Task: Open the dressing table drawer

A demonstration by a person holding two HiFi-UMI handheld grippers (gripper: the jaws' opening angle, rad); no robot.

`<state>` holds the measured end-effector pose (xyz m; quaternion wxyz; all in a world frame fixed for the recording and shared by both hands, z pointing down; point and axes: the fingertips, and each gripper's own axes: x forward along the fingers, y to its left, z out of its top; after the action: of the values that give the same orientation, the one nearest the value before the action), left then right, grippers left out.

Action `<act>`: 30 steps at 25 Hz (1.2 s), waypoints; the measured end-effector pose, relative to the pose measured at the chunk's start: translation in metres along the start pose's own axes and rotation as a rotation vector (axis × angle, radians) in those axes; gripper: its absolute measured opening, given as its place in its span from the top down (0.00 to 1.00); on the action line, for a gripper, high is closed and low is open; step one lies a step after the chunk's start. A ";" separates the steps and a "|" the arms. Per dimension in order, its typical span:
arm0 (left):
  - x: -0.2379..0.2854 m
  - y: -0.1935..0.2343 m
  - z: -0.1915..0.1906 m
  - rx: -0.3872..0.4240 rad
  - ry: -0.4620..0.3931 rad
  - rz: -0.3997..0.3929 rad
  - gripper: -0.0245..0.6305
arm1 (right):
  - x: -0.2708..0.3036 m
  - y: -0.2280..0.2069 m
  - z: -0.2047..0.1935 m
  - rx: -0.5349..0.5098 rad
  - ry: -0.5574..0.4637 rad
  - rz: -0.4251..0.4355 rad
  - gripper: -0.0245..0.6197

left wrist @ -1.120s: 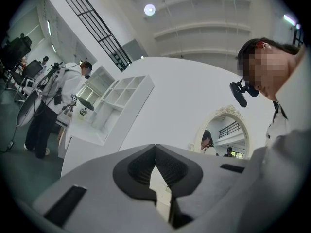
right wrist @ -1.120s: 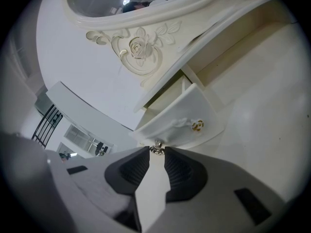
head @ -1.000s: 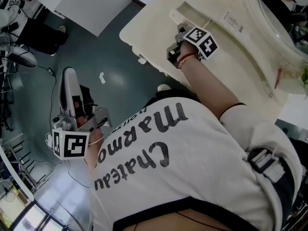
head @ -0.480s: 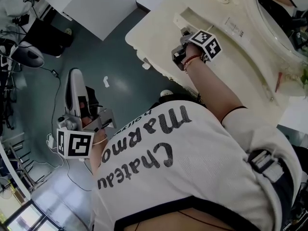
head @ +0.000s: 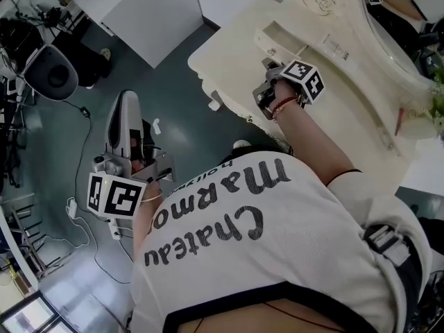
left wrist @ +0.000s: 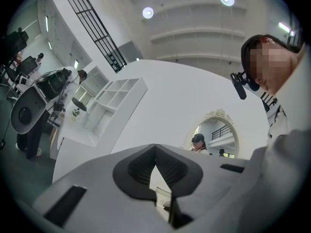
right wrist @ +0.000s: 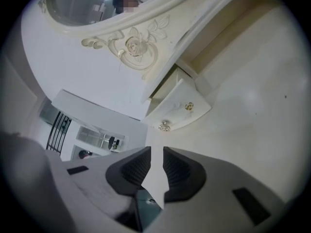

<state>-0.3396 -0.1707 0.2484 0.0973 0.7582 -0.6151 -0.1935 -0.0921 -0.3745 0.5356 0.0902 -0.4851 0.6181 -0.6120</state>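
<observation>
The cream dressing table (head: 229, 54) carries a small drawer (head: 281, 37) below its oval mirror (head: 402, 40). In the right gripper view the drawer front (right wrist: 180, 111) stands out from its case and shows two knobs, one silver (right wrist: 165, 126) and one gold (right wrist: 189, 106). My right gripper (head: 269, 64) hovers over the table top just short of that drawer. Its jaws (right wrist: 156, 152) have just been closing, still show a narrow gap, and have nothing between them. My left gripper (head: 125, 101) hangs over the floor beside the person, away from the table. Its tips (left wrist: 155, 147) meet on nothing.
A dark office chair (head: 52, 75) and cables (head: 76, 207) are on the grey floor at the left. A white cabinet (head: 139, 12) stands beyond the table's corner. The left gripper view shows white shelving (left wrist: 107, 106) and another oval mirror (left wrist: 216, 135).
The head view has shifted, so table and floor sit lower right in the picture. My right gripper has moved slightly back from the drawer. The left gripper stays by the person's side.
</observation>
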 end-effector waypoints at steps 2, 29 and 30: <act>0.001 -0.004 -0.004 0.000 0.023 -0.015 0.93 | -0.012 0.012 -0.006 -0.147 0.031 0.003 0.84; -0.016 -0.054 -0.077 0.044 0.182 -0.154 0.93 | -0.207 0.128 -0.019 -1.135 -0.356 0.099 0.90; -0.017 -0.056 -0.080 0.042 0.187 -0.158 0.93 | -0.210 0.127 -0.019 -1.136 -0.360 0.098 0.90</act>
<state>-0.2597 -0.1493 0.3020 0.1229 0.8208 -0.5457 -0.1159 -0.0601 -0.2410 0.3316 -0.0519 -0.5243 0.8452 -0.0891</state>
